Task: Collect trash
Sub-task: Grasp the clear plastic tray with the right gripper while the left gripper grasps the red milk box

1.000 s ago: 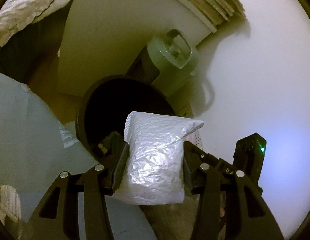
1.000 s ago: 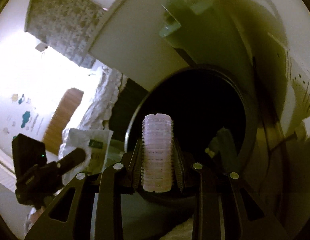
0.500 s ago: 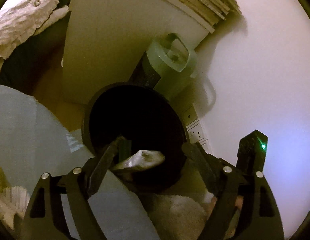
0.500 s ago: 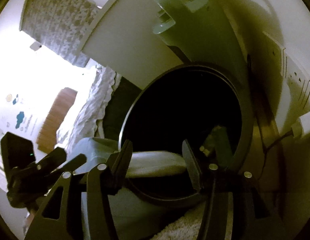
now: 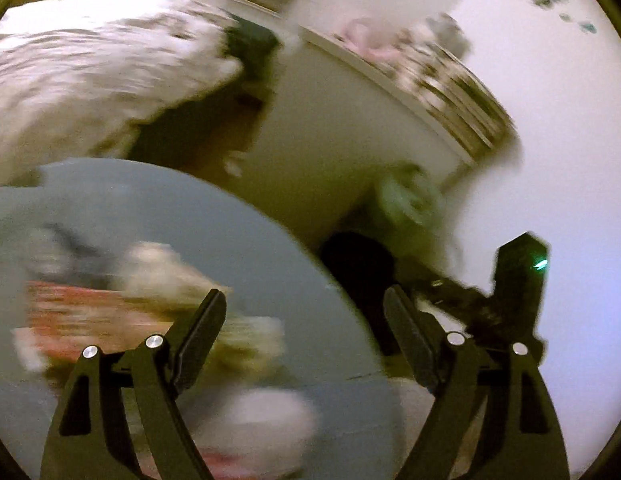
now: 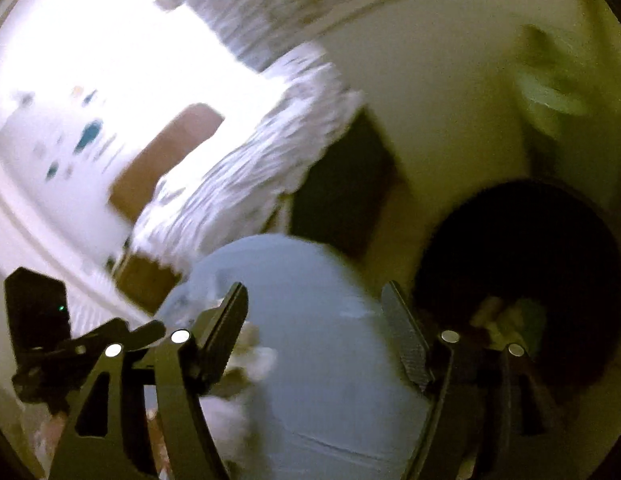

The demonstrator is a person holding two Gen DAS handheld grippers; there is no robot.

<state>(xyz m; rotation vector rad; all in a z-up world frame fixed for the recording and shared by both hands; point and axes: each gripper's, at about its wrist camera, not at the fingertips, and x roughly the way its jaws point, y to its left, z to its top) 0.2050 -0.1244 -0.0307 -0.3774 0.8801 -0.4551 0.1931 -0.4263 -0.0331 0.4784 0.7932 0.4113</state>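
Our left gripper (image 5: 304,336) hung empty, fingers wide, over the blue worktop (image 5: 238,232). Our right gripper (image 6: 314,334), jaws just opening, held nothing beside the black bin (image 6: 522,248)

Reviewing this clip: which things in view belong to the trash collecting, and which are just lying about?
Job:
- black trash bin
- blurred litter on the round blue-grey table
- left gripper and right gripper, both with jaws open and empty; the right's have just been opening

Lying about:
- white bedding
- white cabinet
- pale green appliance
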